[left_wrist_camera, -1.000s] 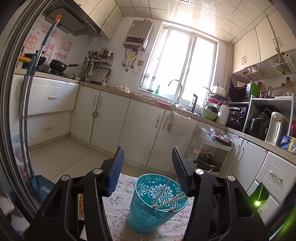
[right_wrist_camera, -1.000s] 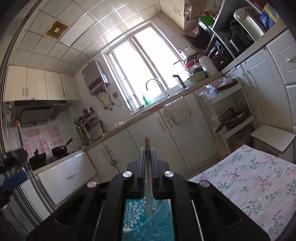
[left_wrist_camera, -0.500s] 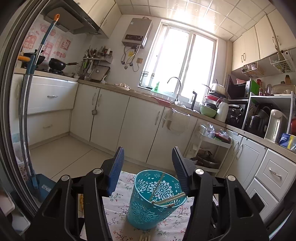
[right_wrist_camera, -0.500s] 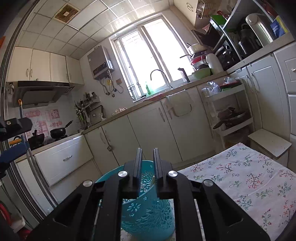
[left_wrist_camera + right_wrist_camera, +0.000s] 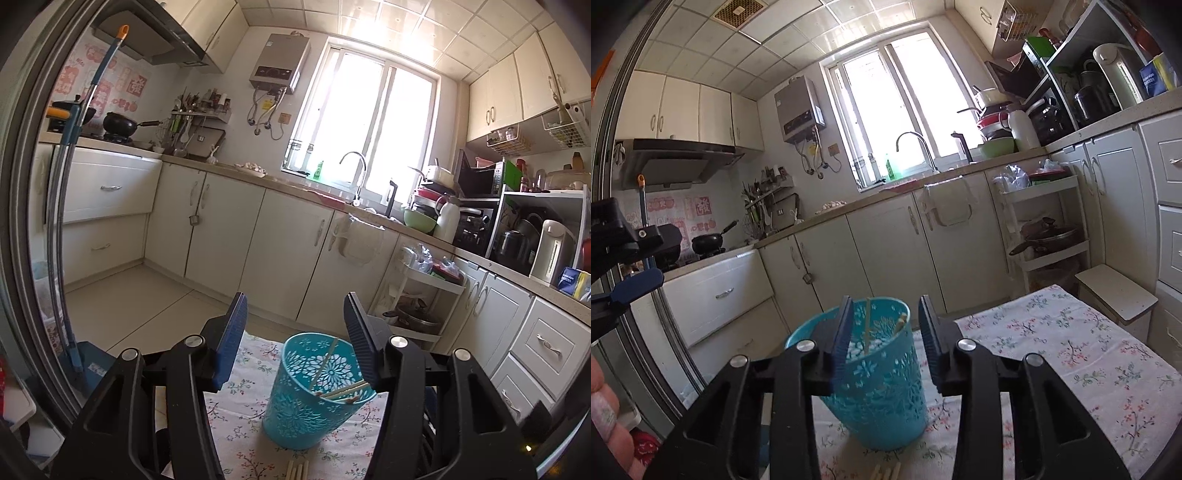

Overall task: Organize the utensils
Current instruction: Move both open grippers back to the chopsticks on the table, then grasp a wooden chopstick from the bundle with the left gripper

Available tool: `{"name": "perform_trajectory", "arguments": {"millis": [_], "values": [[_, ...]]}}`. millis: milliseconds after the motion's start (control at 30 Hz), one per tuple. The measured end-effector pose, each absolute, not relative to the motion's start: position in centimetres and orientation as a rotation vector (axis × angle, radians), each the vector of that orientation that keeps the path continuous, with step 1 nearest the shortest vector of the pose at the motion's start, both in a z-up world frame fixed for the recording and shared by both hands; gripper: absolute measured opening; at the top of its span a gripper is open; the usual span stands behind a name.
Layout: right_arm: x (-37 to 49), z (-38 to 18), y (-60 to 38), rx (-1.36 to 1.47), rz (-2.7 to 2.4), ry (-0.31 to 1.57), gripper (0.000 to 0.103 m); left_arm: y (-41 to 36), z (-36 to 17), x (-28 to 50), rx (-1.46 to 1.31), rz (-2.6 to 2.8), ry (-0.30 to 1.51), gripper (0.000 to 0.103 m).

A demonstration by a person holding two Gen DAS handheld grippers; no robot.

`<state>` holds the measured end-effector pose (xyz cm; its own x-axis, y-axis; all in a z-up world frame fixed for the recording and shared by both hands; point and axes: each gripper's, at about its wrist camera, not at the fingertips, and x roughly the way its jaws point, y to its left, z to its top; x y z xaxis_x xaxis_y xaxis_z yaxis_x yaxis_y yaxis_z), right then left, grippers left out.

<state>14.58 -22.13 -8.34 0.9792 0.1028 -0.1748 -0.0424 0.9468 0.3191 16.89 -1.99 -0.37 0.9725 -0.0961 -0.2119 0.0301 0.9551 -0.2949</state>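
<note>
A teal perforated plastic holder stands on the floral tablecloth with several pale chopsticks leaning inside it. It also shows in the right wrist view with chopsticks in it. More chopsticks lie on the cloth in front of it, also in the right wrist view. My left gripper is open and empty above and behind the holder. My right gripper is open and empty, just above the holder's rim.
The floral cloth extends to the right. Kitchen cabinets, a sink tap and a wire-shelf trolley stand behind. A mop handle leans at the left. A small white stool stands beyond the table's far right edge.
My right gripper was shut on a chopstick above the holder; it has let it go into the holder, opened and drawn back. The left gripper stayed open and pulled back slightly.
</note>
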Motion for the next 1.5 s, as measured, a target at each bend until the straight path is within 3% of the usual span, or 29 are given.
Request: {"name": "perform_trajectory", "arguments": {"millis": [200, 400, 467, 533, 633, 1133, 1333, 1500], "values": [[13.0, -10.4, -21.6, 0.274, 0.062, 0.347, 0.047, -1.4, -1.5, 16.6, -0.287, -0.047, 0.275, 0.054], [13.2, -14.6, -20.4, 0.208, 0.075, 0.608, 0.047, -1.1, -3.2, 16.8, -0.255, -0.034, 0.344, 0.058], [13.8, -15.9, -19.8, 0.192, 0.1, 0.69, 0.045, -0.8, -4.0, 17.1, -0.24, -0.028, 0.378, 0.06], [14.4, -16.8, -19.2, 0.179, 0.125, 0.748, 0.033, -0.6, -4.9, 17.5, -0.222, -0.017, 0.422, 0.06], [14.8, -17.7, -18.6, 0.167, 0.158, 0.793, 0.029, -0.3, -6.5, 18.1, -0.196, -0.009, 0.489, 0.061], [16.2, -19.5, -16.6, 0.121, 0.188, 0.882, 0.025, -1.8, -12.1, 20.6, -0.098, -0.028, 0.7, 0.062], [16.1, -19.6, -16.9, 0.103, 0.186, 0.899, 0.011, -2.6, -12.6, 20.6, -0.065, -0.04, 0.714, 0.065], [15.9, -19.6, -17.0, 0.087, 0.187, 0.91, 0.01, -2.8, -12.9, 20.6, -0.044, -0.047, 0.726, 0.066]]}}
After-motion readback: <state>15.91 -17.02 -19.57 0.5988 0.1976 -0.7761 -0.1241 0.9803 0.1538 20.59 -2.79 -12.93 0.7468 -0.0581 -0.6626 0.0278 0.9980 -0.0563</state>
